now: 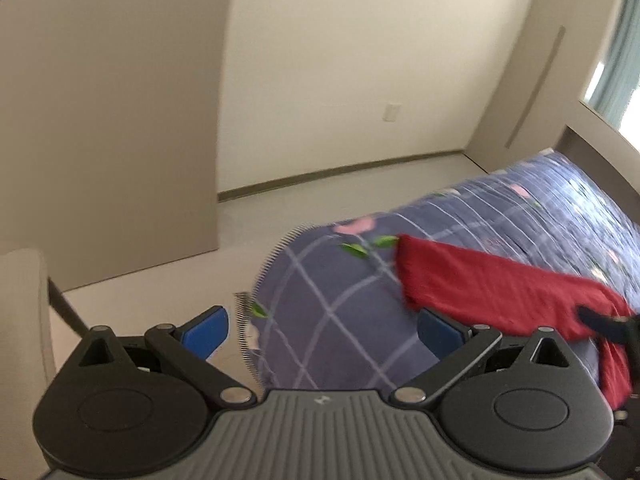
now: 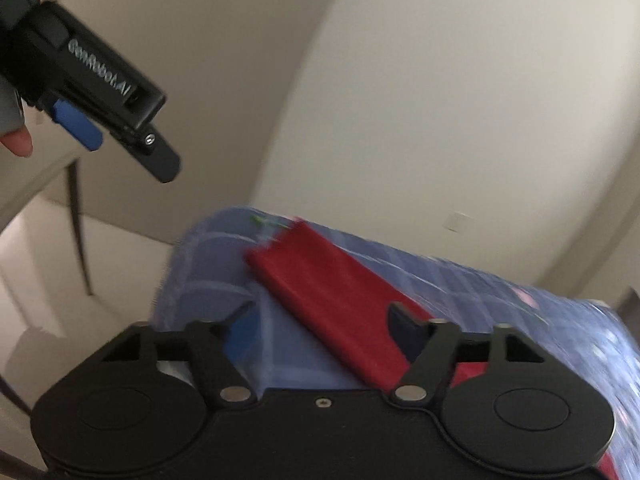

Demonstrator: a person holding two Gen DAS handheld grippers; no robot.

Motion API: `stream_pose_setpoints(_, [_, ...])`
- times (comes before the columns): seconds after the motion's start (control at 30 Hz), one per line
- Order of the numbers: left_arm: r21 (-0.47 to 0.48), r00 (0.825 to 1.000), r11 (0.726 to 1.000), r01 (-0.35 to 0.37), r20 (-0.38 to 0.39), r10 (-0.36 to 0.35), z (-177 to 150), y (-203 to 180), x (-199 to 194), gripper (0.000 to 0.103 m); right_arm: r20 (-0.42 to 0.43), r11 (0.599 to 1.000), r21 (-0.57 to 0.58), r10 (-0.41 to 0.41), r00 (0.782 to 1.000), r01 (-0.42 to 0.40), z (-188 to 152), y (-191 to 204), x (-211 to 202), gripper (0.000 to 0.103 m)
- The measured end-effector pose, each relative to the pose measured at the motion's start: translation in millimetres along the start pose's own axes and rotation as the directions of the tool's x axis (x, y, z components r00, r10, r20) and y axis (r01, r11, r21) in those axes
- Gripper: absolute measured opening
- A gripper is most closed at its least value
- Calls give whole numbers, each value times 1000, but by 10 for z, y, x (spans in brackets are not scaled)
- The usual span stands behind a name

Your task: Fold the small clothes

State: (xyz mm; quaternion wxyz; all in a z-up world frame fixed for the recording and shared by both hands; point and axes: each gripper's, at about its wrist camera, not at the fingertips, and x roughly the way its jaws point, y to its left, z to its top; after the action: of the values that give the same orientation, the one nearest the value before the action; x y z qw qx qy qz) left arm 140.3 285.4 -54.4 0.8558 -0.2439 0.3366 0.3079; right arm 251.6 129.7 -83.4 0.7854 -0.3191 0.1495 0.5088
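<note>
Red garment (image 1: 492, 292): long folded strip on checked bedspread (image 1: 332, 304); left gripper (image 1: 320, 330) jaws apart, empty; right gripper (image 2: 320, 326) jaws apart over garment, contact unclear.

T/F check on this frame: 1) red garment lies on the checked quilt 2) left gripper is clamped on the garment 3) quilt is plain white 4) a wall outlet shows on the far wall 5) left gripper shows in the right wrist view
1. True: the red garment lies on the checked quilt.
2. False: the left gripper is open, with nothing between its blue pads.
3. False: the quilt is blue-purple with pale checks and pink flowers.
4. True: the wall outlet shows.
5. True: it appears upper left.
</note>
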Motion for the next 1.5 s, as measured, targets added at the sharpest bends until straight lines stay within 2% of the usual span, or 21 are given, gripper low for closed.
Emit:
stream_pose_setpoints(0.13, [-66,999,997,-35,18,37,32,173,5,103,-25,993,0,114,993,-114,179,13,332,40])
stream_pose_setpoints(0.2, [-112,998,992,-55,20,58,37,269,15,103,-37,991,30,130,991,-129,228,-26,423,19])
stream_pose_setpoints(0.27, [-147,998,987,-64,11,67,46,338,39,102,-31,986,86,146,989,-143,255,-141,453,7])
stream_pose_setpoints(0.4, [-170,997,982,-78,13,81,31,408,61,102,11,962,232,148,989,-146,443,-538,389,4])
stream_pose_setpoints(0.57, [-114,998,992,-57,8,58,-6,219,165,103,89,902,415,86,992,-115,772,-1516,-16,3])
stream_pose_setpoints(0.67, [-63,1000,998,8,5,-8,-48,-61,229,103,113,886,458,25,993,-75,987,-2073,-328,3])
stream_pose_setpoints(0.77, [16,993,993,115,19,-115,-67,-473,319,103,122,879,476,-34,992,-28,1148,-2580,-651,3])
stream_pose_setpoints(0.87, [104,971,968,228,44,-234,-29,-961,423,103,128,871,491,-87,988,13,1213,-2944,-931,3])
stream_pose_setpoints(0.97, [174,942,933,314,69,-329,41,-1455,562,103,137,852,523,-124,983,34,1171,-3214,-1211,3])
stream_pose_setpoints(1.03, [227,916,900,373,64,-396,80,-1795,673,103,150,839,544,-136,979,33,1092,-3316,-1417,3])
stream_pose_setpoints(1.07, [255,899,878,405,62,-433,98,-1958,726,103,160,832,553,-138,977,27,1051,-3327,-1460,3])
stream_pose_setpoints(1.1, [285,874,848,446,63,-481,117,-2106,782,103,169,829,559,-145,975,26,1002,-3379,-1541,3])
stream_pose_setpoints(1.17, [316,842,810,494,59,-536,138,-2336,851,103,176,826,563,-162,971,36,914,-3460,-1637,3])
stream_pose_setpoints(1.27, [349,774,725,593,1,-634,95,-2609,892,103,190,819,573,-181,965,41,712,-3553,-1760,3])
stream_pose_setpoints(1.33, [388,741,677,625,-21,-671,-13,-2746,889,103,206,811,583,-193,959,38,576,-3593,-1827,3])
stream_pose_setpoints(1.37, [414,741,669,618,-23,-671,-94,-2817,883,103,214,809,587,-199,956,36,531,-3606,-1844,3])
stream_pose_setpoints(1.4, [438,759,676,593,-24,-650,-189,-2911,898,103,220,805,593,-203,954,35,472,-3607,-1855,3])
stream_pose_setpoints(1.47, [467,777,676,570,-39,-628,-325,-3059,938,103,230,795,605,-222,947,40,353,-3608,-1905,3])
stream_pose_setpoints(1.5, [482,798,690,540,-33,-602,-387,-3102,946,103,235,790,611,-236,943,45,319,-3590,-1916,3])
